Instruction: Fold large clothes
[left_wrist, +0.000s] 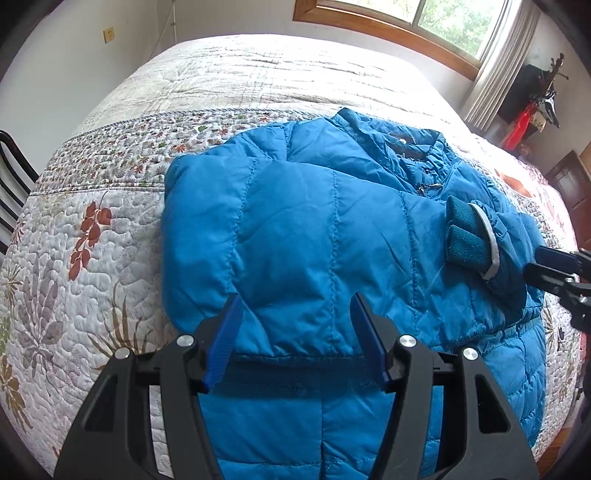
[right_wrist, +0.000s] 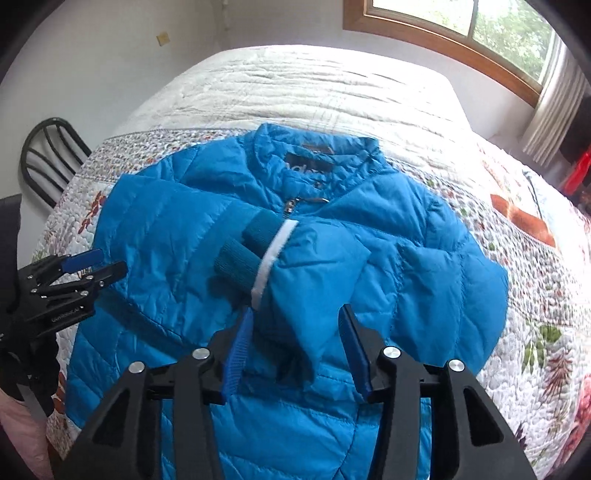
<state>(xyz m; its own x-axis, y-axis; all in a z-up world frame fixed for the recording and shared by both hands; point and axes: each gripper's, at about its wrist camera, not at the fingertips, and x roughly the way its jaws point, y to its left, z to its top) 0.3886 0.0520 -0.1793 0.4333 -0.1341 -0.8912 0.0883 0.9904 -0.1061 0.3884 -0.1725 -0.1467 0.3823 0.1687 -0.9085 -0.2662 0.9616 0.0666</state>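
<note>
A blue quilted jacket (left_wrist: 314, 236) lies front up on the bed, collar away from me, both sleeves folded across its chest. It also shows in the right wrist view (right_wrist: 207, 236). The right sleeve's teal cuff (right_wrist: 255, 251) with a white band lies over the zipper. My left gripper (left_wrist: 295, 306) is open and empty, just above the folded left sleeve. My right gripper (right_wrist: 295, 325) is open and empty over the right sleeve, its jaws either side of the fabric without clamping it. Each gripper shows in the other's view: the right (left_wrist: 543, 264), the left (right_wrist: 98, 264).
The bed carries a floral quilt (left_wrist: 92, 229) with plain cream bedding (left_wrist: 258, 70) beyond. A black chair (right_wrist: 48, 155) stands left of the bed. A window (left_wrist: 443, 18) and curtain (left_wrist: 498, 62) are behind; red items (left_wrist: 521, 125) sit at the far right.
</note>
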